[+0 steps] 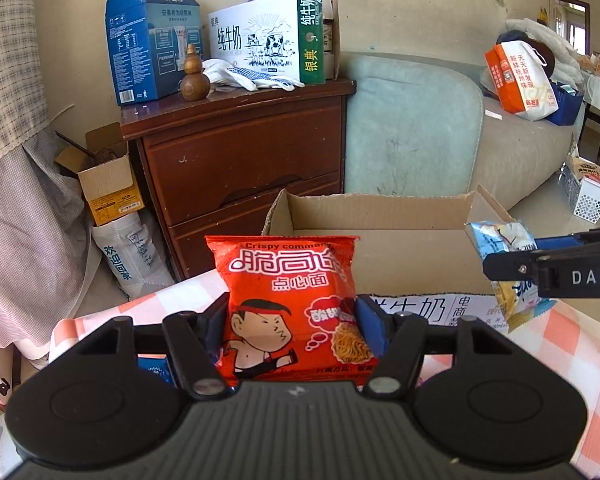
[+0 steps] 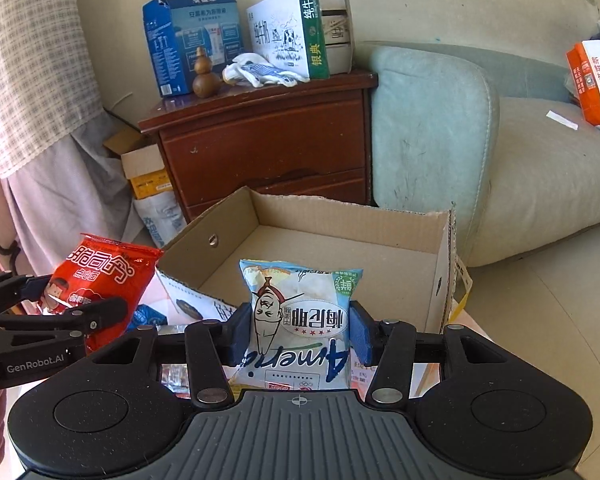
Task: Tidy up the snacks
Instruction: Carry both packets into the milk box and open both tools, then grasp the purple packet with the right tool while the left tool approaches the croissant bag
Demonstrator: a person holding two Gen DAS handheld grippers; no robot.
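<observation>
My left gripper [image 1: 294, 326] is shut on a red crispy-noodle snack bag [image 1: 292, 300], held upright in front of an open cardboard box [image 1: 380, 216]. In the right wrist view the same red bag [image 2: 108, 276] hangs at the left, clamped by the left gripper [image 2: 60, 304]. My right gripper [image 2: 298, 334] is shut on a light blue and white snack bag [image 2: 300, 320], upside down, just before the box [image 2: 340, 240], whose floor shows bare. The blue bag [image 1: 504, 264] and right gripper [image 1: 512, 268] appear at the right of the left wrist view.
The box stands on a table with a pink checked cloth [image 1: 572, 340]. Other snack packets [image 2: 176, 376] lie under the grippers. Behind are a brown wooden cabinet [image 1: 240, 152] carrying milk cartons [image 1: 264, 36], a pale green sofa [image 1: 412, 128] and an orange bag [image 1: 516, 76].
</observation>
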